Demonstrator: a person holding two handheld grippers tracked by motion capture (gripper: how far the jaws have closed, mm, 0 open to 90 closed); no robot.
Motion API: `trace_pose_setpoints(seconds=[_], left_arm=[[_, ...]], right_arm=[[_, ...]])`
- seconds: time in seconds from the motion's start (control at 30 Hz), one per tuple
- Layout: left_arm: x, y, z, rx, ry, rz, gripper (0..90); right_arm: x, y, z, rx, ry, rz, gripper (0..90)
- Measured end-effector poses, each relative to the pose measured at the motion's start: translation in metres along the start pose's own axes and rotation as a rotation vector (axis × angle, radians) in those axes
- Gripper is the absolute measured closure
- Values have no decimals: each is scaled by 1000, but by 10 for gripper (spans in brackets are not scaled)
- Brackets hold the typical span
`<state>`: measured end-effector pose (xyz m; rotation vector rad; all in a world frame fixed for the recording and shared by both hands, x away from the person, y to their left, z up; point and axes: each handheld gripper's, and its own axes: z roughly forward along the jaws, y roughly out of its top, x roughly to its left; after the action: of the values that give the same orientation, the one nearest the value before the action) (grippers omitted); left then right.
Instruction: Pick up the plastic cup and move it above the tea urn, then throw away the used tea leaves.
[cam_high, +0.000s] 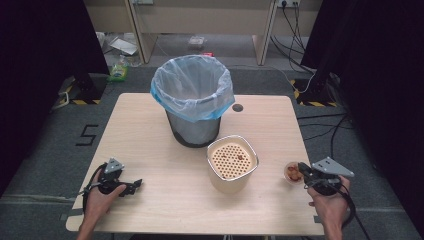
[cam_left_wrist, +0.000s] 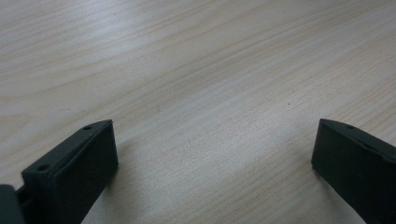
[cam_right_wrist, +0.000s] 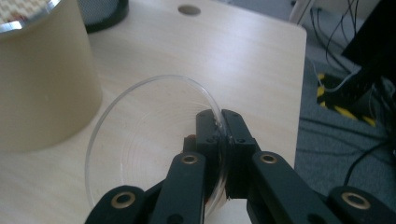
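The right gripper clamps the rim of a clear dish at the worktop's right edge. The dish is light, thin, slippery; hold the rim, level. The left gripper rests with jaws open, empty.

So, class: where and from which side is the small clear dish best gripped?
By its thin rim, from the table's outer edge: the right gripper pinches the clear dish there, one jaw inside the wall and one outside. The beige canister crowds the opposite side.

Grey carpet floor with hazard tape, black curtains at both sides, cables trailing right.
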<state>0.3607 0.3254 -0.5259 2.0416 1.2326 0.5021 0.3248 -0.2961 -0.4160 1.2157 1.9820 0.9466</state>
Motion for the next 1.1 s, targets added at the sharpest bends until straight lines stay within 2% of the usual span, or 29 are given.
trace_pose_setpoints(seconds=[0.07,0.23,0.27,0.3,0.5,0.67,0.8,0.83,0.93,1.1], left_arm=[[0,0,0,0,0,0,0],[0,0,0,0,0,1,0],[0,0,0,0,0,1,0],[0,0,0,0,0,1,0],[0,0,0,0,0,0,0],[0,0,0,1,0,0,0],[0,0,0,1,0,0,0],[0,0,0,1,0,0,0],[0,0,0,1,0,0,0],[0,0,0,0,0,0,0]], right_arm=[[2,4,1,-10,-3,-7,870],[11,32,9,-69,-36,-82,869],[15,42,11,-83,-57,-124,870],[15,42,11,-83,-57,-124,870],[23,65,19,-139,-101,-216,869],[31,79,24,-189,-76,-240,869],[40,88,28,-228,-70,-280,868],[46,93,30,-252,-72,-308,869],[51,96,32,-261,-69,-327,869],[65,105,38,-303,-60,-385,868]])
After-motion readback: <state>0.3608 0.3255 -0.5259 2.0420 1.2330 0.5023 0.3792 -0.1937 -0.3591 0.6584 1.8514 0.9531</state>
